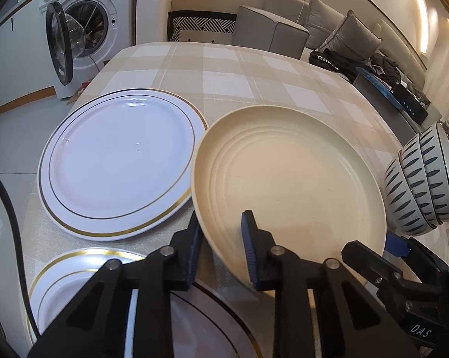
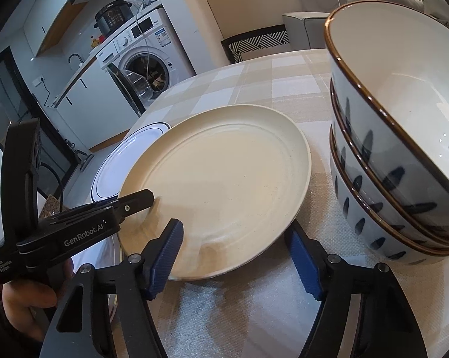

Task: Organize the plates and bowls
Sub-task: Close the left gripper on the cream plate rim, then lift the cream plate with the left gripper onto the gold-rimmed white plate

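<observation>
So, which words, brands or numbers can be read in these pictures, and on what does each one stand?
"GenRobot.AI": body of the left tongs, right wrist view.
"DAS": body of the right tongs, left wrist view.
Too small or blurred: small print beside "GenRobot.AI", washing machine stickers, white letters on the black bag.
</observation>
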Demonstrator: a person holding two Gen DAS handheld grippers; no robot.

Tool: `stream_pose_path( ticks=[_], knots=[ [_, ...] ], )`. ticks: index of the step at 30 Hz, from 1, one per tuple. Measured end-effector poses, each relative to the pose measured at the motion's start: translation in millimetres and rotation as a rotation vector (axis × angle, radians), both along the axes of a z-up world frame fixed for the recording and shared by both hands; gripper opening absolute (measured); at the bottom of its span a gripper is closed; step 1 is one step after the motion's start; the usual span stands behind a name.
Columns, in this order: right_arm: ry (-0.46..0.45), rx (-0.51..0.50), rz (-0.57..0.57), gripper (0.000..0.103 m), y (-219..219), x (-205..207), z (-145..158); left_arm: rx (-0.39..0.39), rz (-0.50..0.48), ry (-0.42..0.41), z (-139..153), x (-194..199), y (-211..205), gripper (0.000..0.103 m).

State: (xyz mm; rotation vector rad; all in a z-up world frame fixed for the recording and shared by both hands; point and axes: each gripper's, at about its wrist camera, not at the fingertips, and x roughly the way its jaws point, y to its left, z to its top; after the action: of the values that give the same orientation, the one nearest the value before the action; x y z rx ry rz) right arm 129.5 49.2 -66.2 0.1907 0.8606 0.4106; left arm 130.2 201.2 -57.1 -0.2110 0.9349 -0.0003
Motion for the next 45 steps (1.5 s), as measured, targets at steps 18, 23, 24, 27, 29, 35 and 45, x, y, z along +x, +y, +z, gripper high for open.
stream_pose_path(
  ticks=[18,23,24,27,29,35,45],
  knots=[
    [-0.031,-0.025,0.006,0.046,4.6,-4.9,2.6,0.039,0.027,-0.049,12.0,-15.9,6.8,0.018],
    [-0.055,-0.028,0.025,0.046,7.8,-10.4,9.0,0.04,0.044,-0.065,19.0,-26.3,10.3,0.018],
    [-0.06,-0.029,0.03,0.046,9.3,-12.1,10.8,0.043,0.048,-0.069,21.2,-29.3,11.4,0.018],
    [-0.076,-0.03,0.049,0.046,14.8,-17.7,16.0,0.049,0.065,-0.084,28.1,-39.1,16.0,0.018],
    [-0.088,-0.03,0.064,0.046,19.2,-22.3,20.4,0.056,0.076,-0.092,32.2,-46.9,18.9,0.018],
    [-0.116,-0.033,0.128,0.046,37.2,-38.9,30.8,0.068,0.13,-0.112,43.7,-76.3,33.8,0.018],
    [-0.123,-0.052,0.26,0.046,74.1,-73.7,30.4,0.087,0.231,-0.109,41.5,-128.7,57.0,0.018]
  ],
)
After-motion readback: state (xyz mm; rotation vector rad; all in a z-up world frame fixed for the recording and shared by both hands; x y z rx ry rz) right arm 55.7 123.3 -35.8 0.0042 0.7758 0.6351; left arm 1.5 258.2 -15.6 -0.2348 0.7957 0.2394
